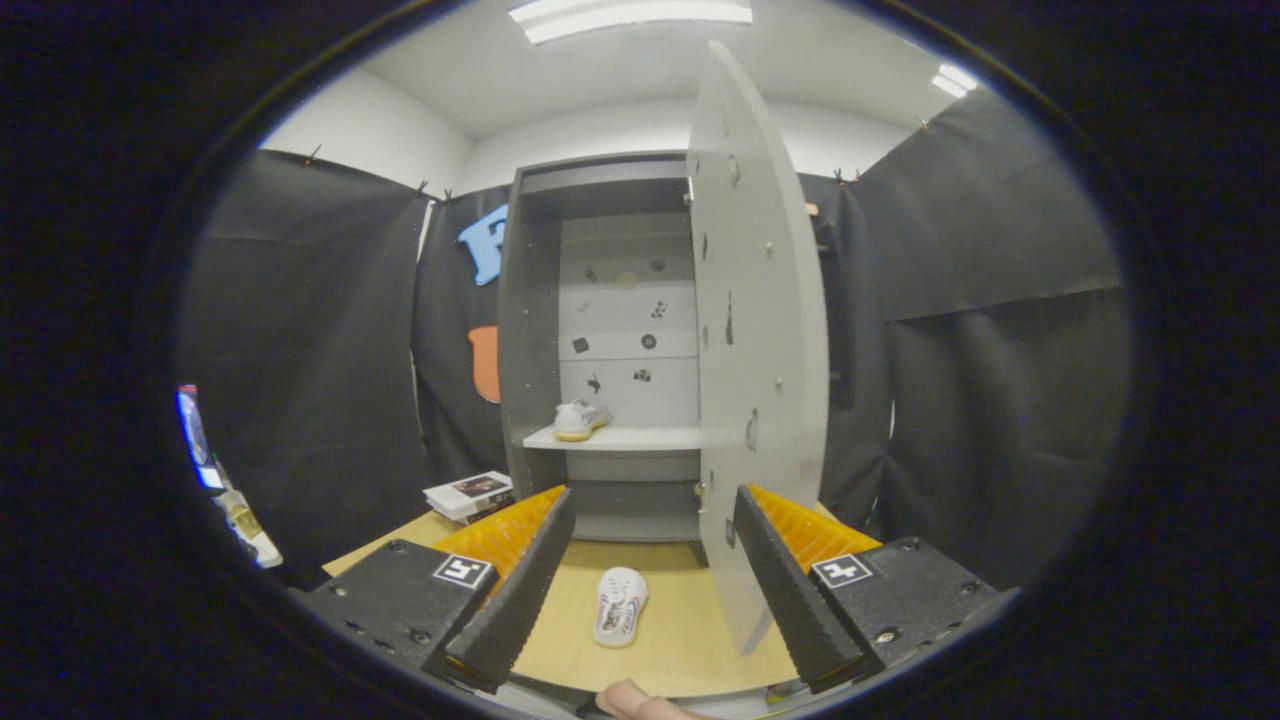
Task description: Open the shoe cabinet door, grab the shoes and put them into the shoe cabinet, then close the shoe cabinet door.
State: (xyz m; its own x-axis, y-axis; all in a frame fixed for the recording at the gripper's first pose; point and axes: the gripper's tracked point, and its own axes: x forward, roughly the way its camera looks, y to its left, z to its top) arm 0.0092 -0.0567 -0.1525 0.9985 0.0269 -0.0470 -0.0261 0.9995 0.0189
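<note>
The grey shoe cabinet stands beyond my fingers with its door swung wide open toward me, edge-on just ahead of the right finger. One white shoe rests on the left part of the cabinet's light shelf. A second white shoe lies sole-up on the wooden table, between my fingers and a little ahead of them. My gripper is open and holds nothing, raised above the table's near edge.
A stack of books sits on the table to the left of the cabinet. Black cloth walls close in both sides. A fingertip of a person's hand shows just below the fingers. Some small items lie far left.
</note>
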